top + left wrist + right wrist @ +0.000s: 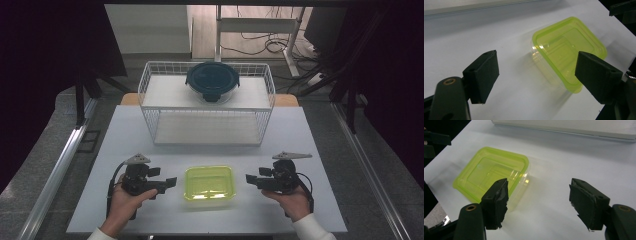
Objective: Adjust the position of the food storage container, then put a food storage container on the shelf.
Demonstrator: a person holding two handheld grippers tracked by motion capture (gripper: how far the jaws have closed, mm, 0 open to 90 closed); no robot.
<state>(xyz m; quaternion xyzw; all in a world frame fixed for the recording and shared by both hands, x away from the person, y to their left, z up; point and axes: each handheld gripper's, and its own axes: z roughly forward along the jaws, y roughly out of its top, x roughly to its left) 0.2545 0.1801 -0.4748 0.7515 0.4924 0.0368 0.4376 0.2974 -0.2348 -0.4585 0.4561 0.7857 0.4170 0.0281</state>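
A small rectangular container with a yellow-green lid (209, 183) is sitting flat on the white table (125, 135), near its front edge, between the two tools and touching neither. The left gripper (170, 183) is pointing at it from one side with its jaws standing wide apart and nothing between them; the right gripper (248, 178) is facing it from the other side, jaws likewise parted and empty. The clear body is showing beneath the lid (567, 50), and nothing is visible inside, so it is probably very light. The thin plastic walls are likely flexing under pressure and the smooth surface is offering little friction, so a hard squeeze risks buckling it or popping the lid. The firmest hold appears to be across the short sides at the rim (522, 173), where lid and lip are stiffening each other. Farther back, a white wire basket (207, 100) is holding a round dark-lidded container (212, 80).
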